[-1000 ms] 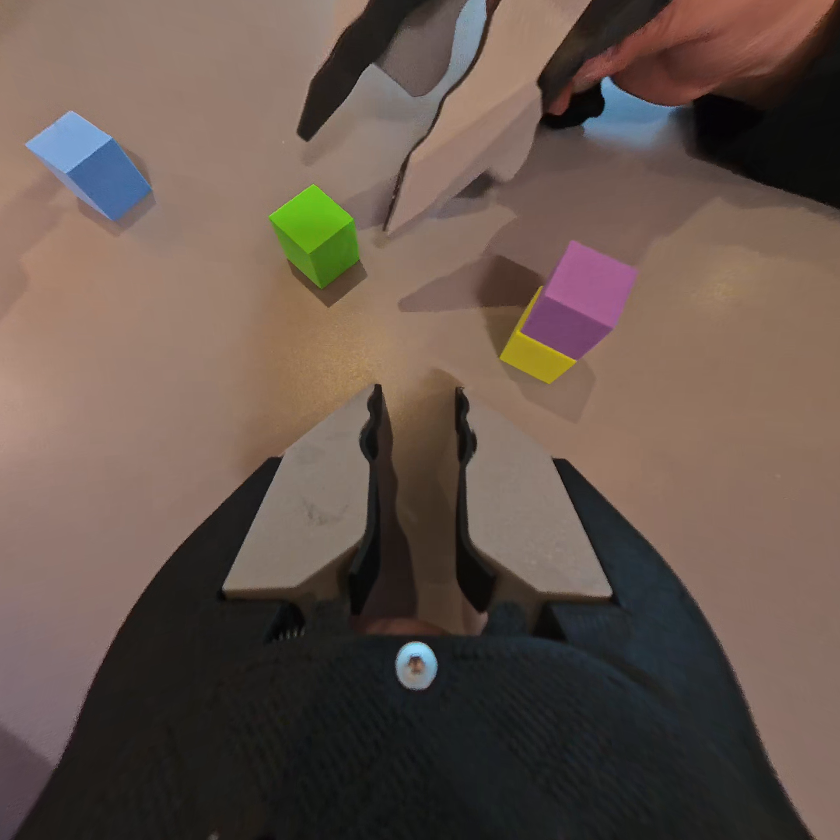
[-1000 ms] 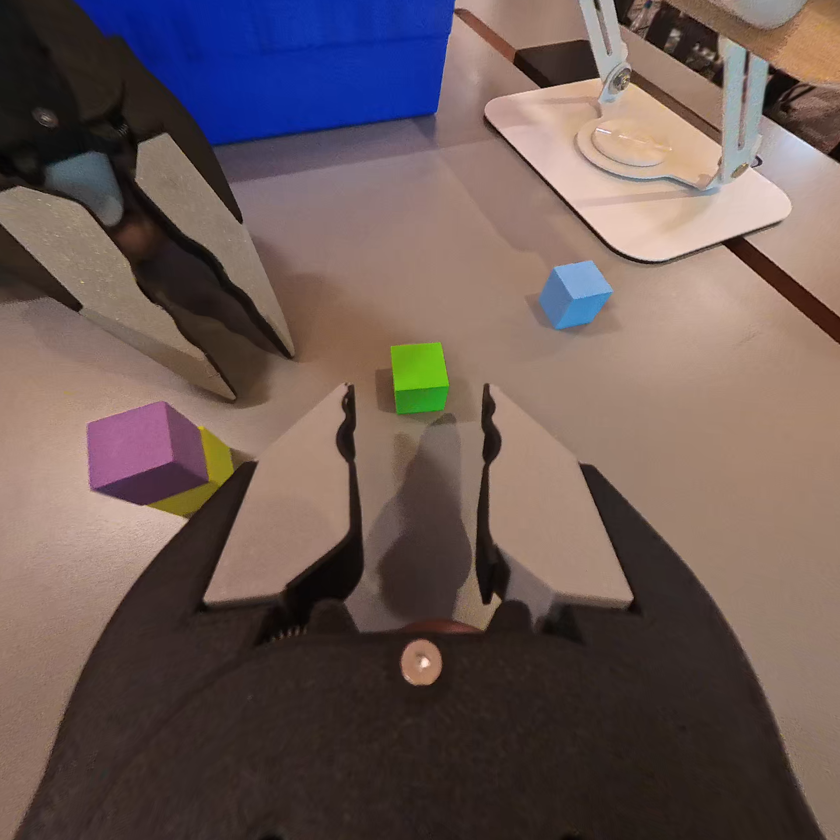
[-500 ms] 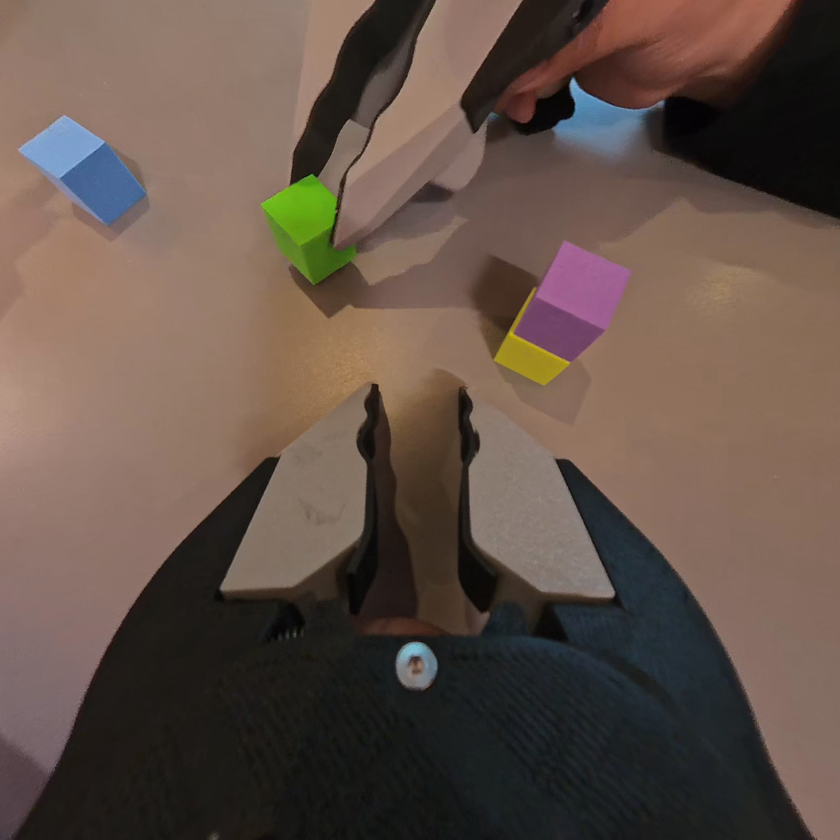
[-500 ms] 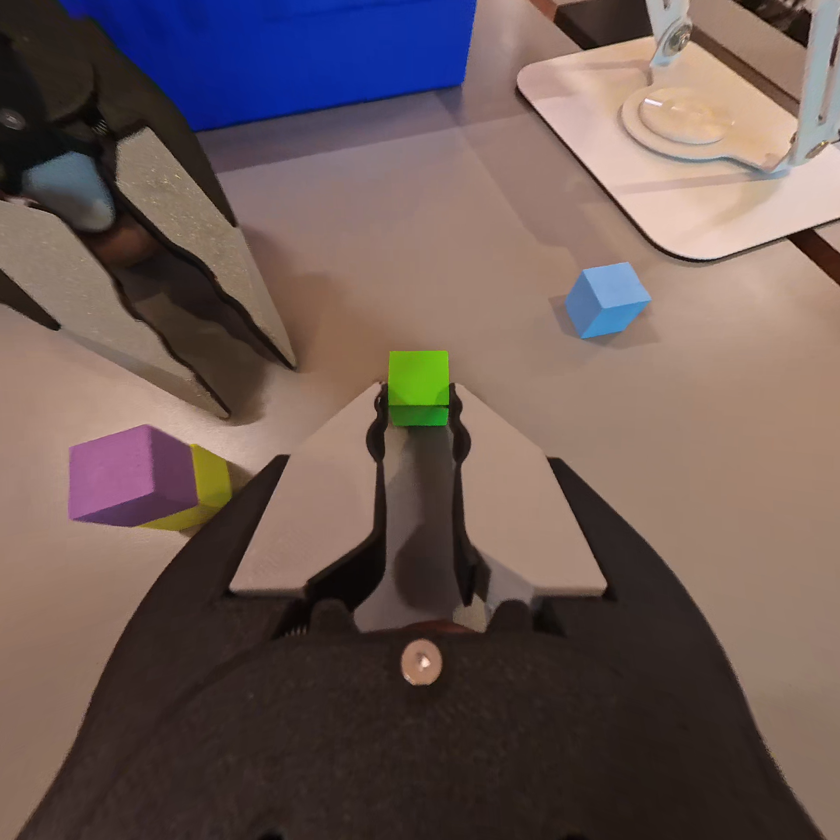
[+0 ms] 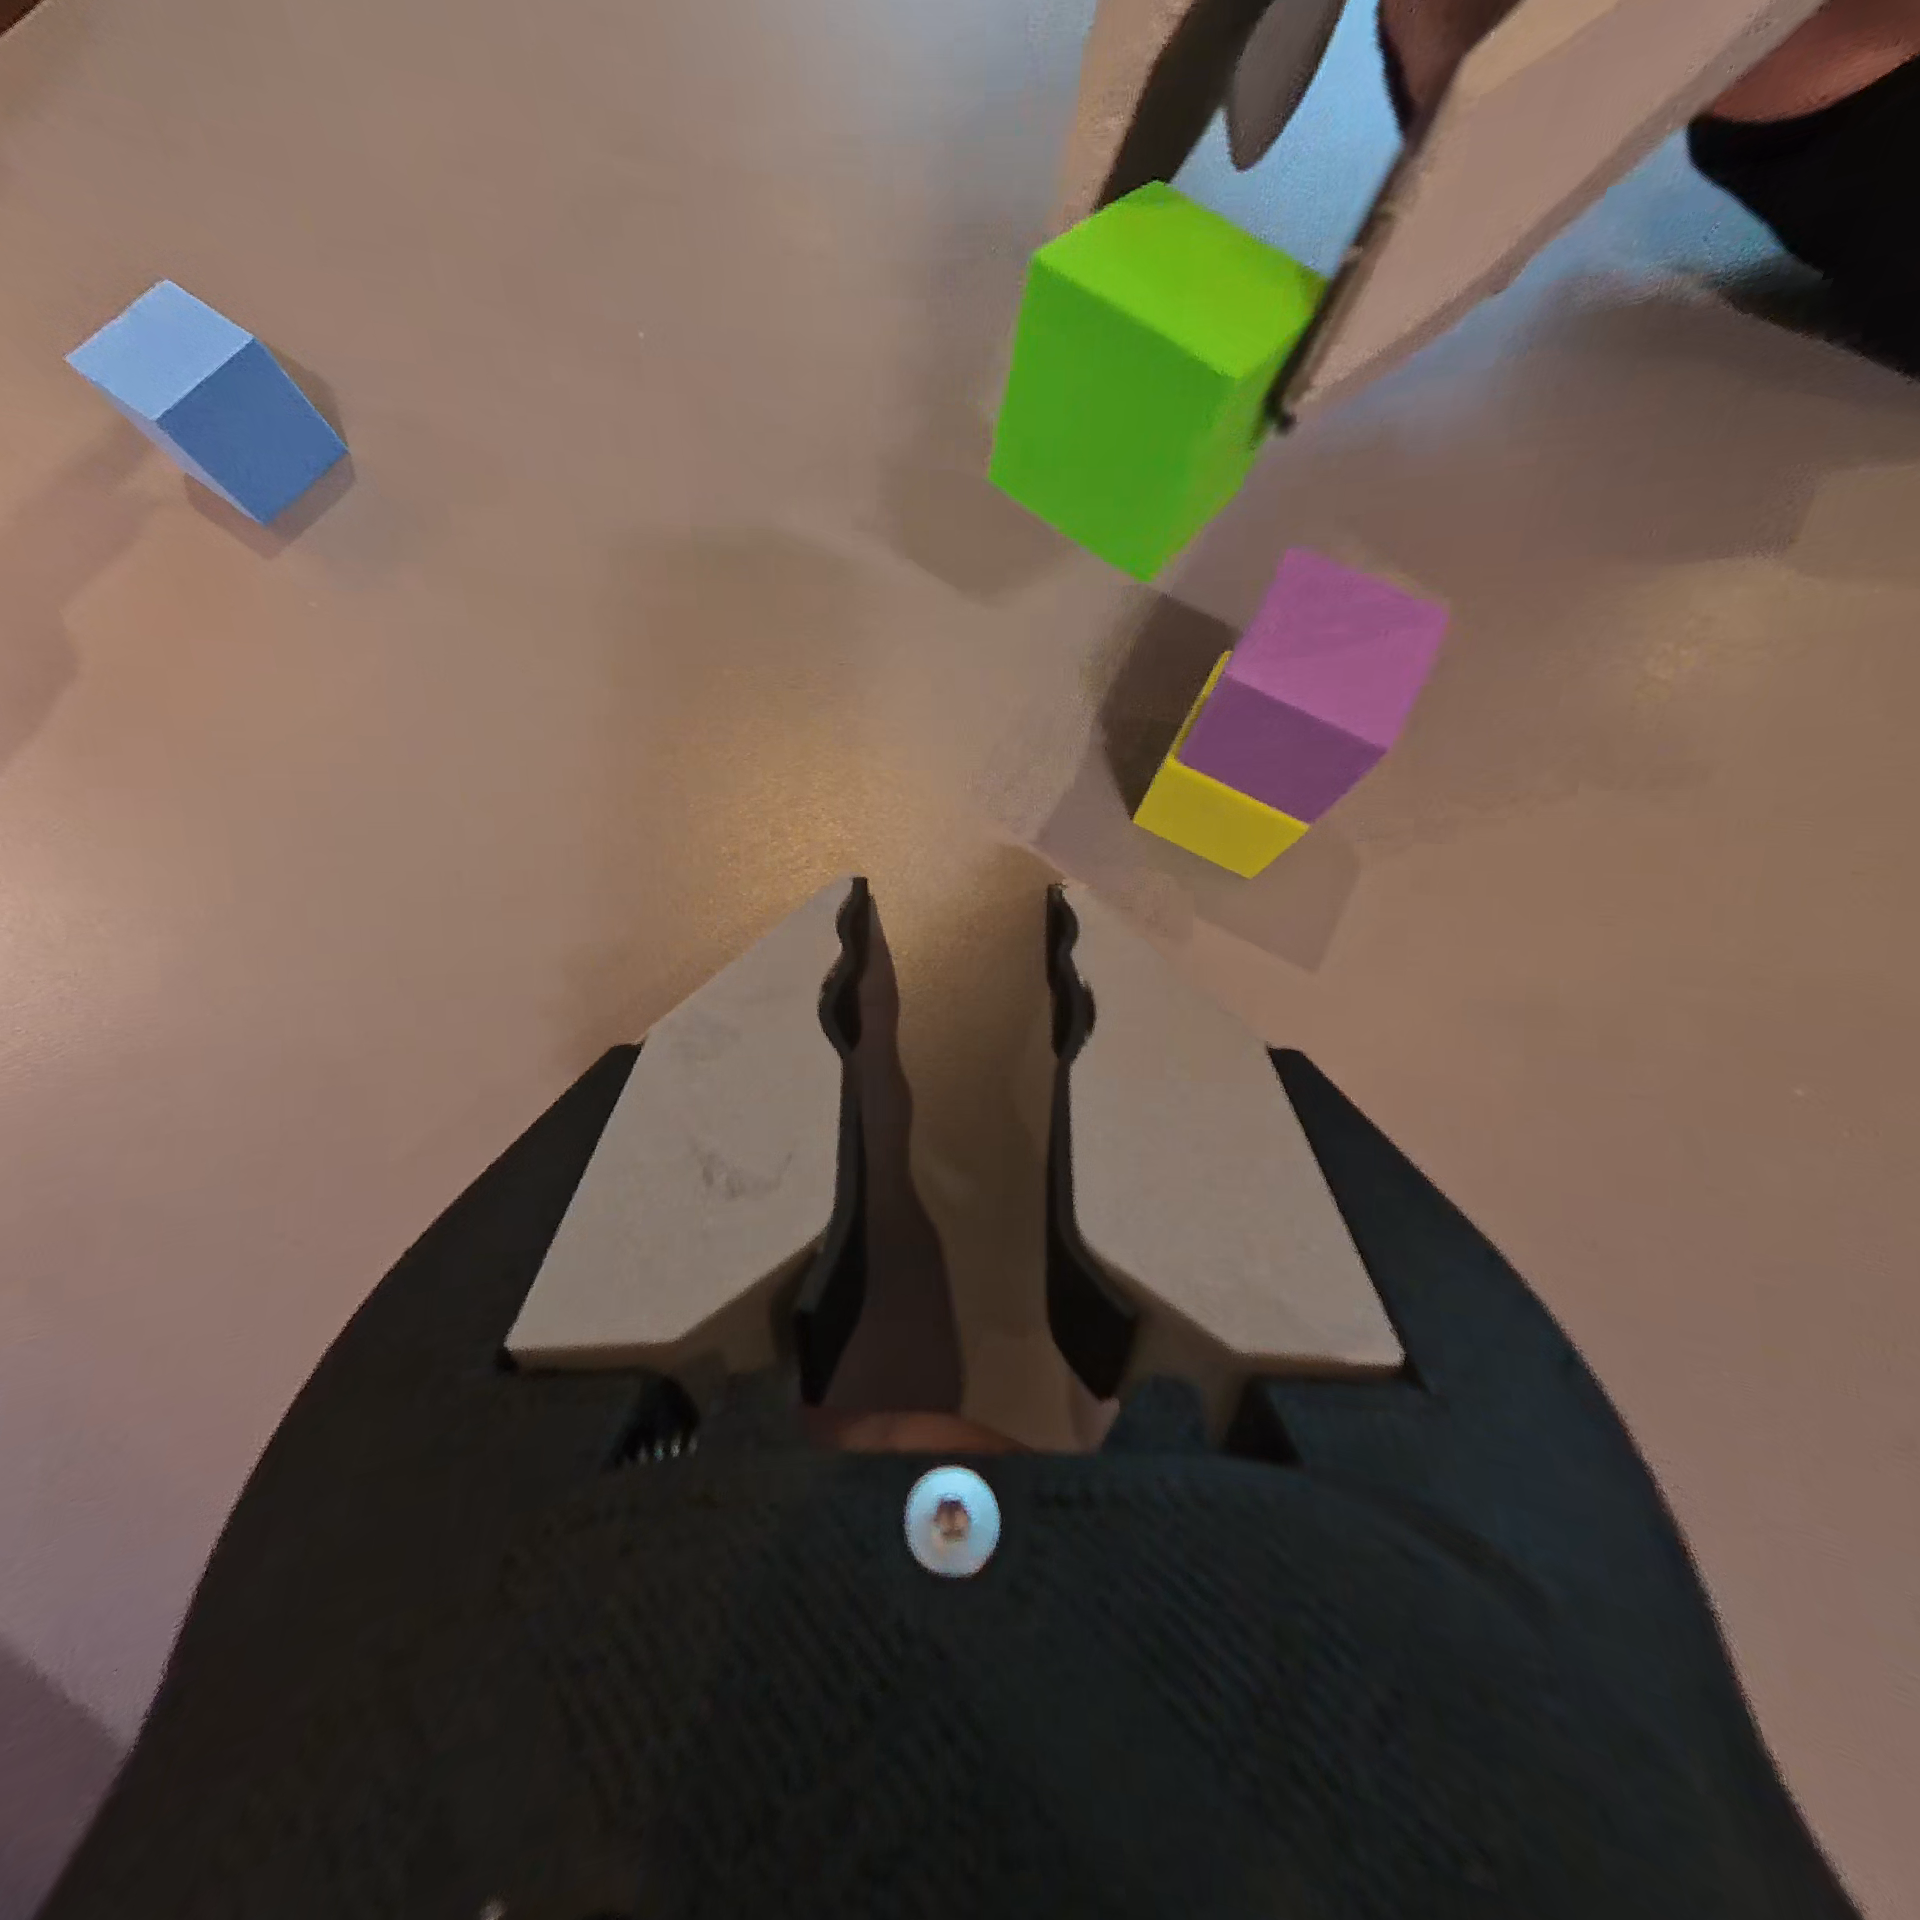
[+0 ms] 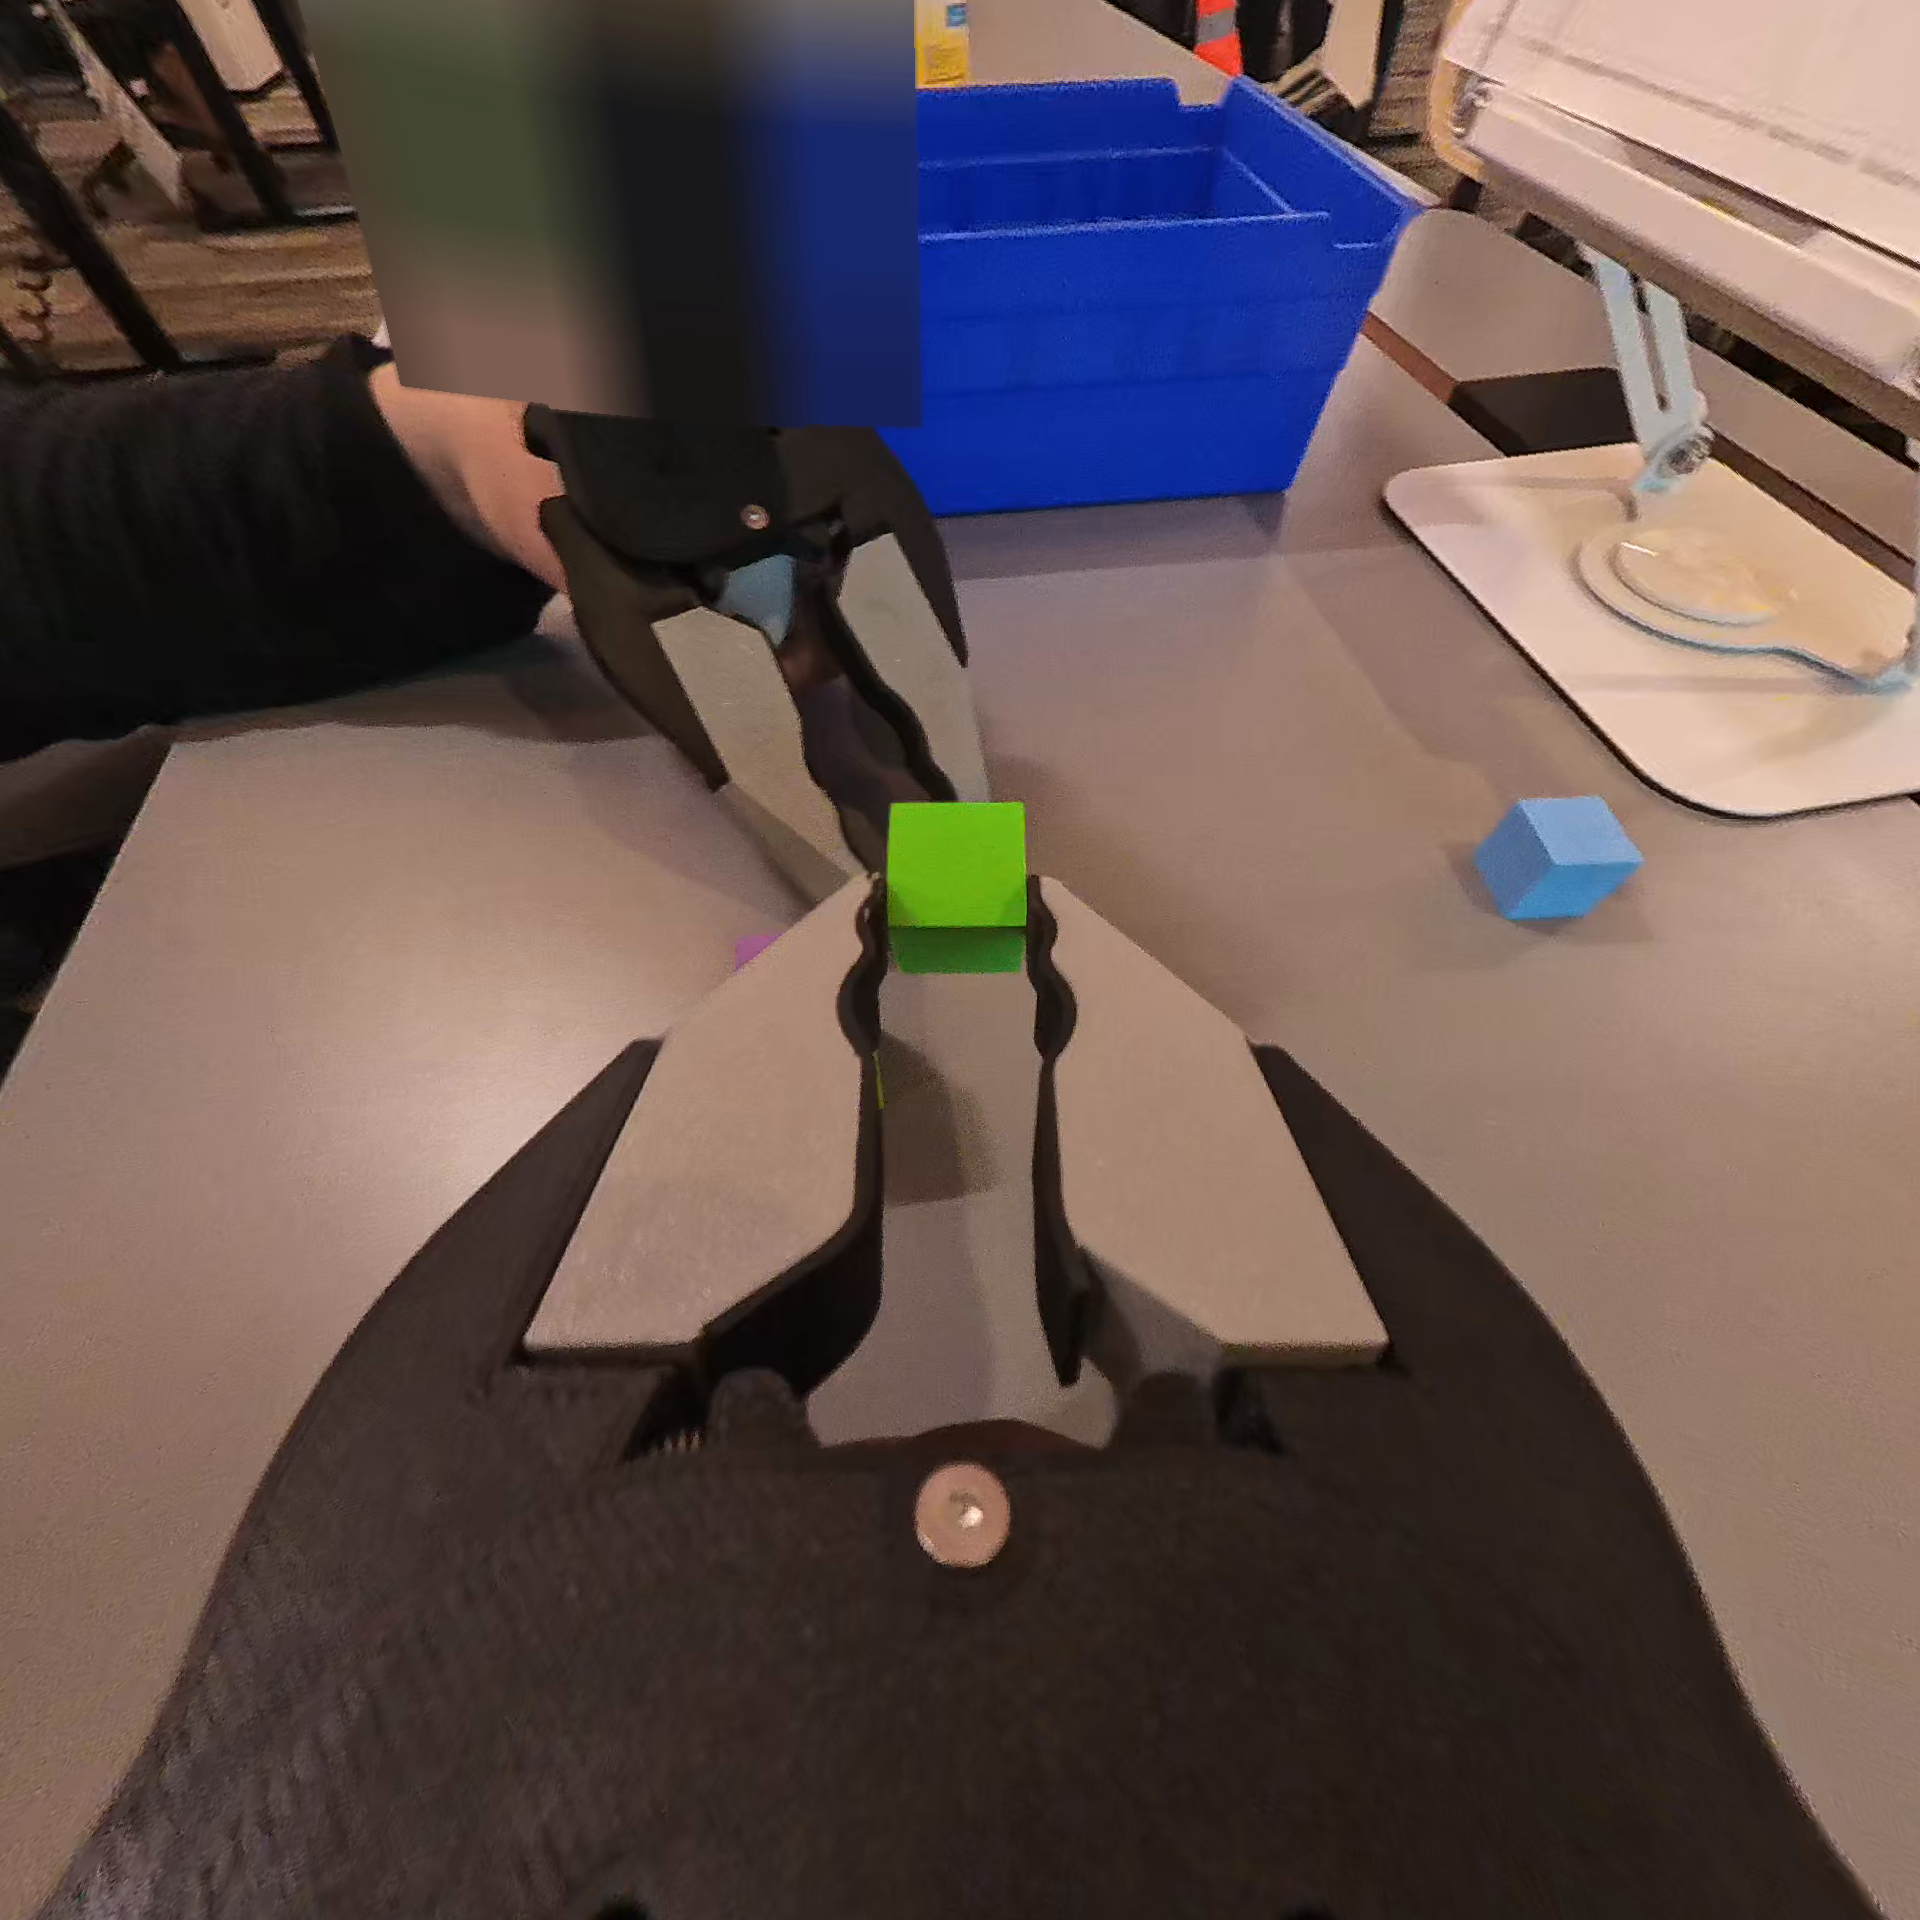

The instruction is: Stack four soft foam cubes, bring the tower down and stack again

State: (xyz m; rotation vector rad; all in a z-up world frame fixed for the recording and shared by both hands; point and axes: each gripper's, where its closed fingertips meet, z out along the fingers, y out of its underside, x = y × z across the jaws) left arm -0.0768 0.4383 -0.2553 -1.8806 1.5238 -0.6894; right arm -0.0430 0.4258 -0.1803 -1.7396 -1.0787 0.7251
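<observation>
Right claw (image 6: 956, 899): clamped on the green cube (image 6: 956, 868), tips pressing its left and right sides; the cube is held clear of the desk (image 6: 1299, 727), seen in the left wrist view (image 5: 1143, 374) hanging above and to the far left of the small stack.

Left claw (image 5: 956, 894): tips apart, holding nothing, poised over bare desk (image 5: 520, 727); in the right wrist view it shows (image 6: 873, 821) just beyond the green cube, pointing down toward it.

Stack: purple cube (image 5: 1320, 686) sitting on the yellow cube (image 5: 1216, 821), turned a little off square, to the right just beyond the left claw. In the right wrist view only a sliver of purple (image 6: 753, 948) shows past the claw's left finger.

Blue cube (image 6: 1553, 857): alone on the desk, well apart to the right in the right wrist view; far left in the left wrist view (image 5: 208, 400).

Far side of desk: blue bin (image 6: 1122, 312); white stand base (image 6: 1662, 644) at far right.

Person: dark sleeve (image 6: 208, 540) behind the left claw.
</observation>
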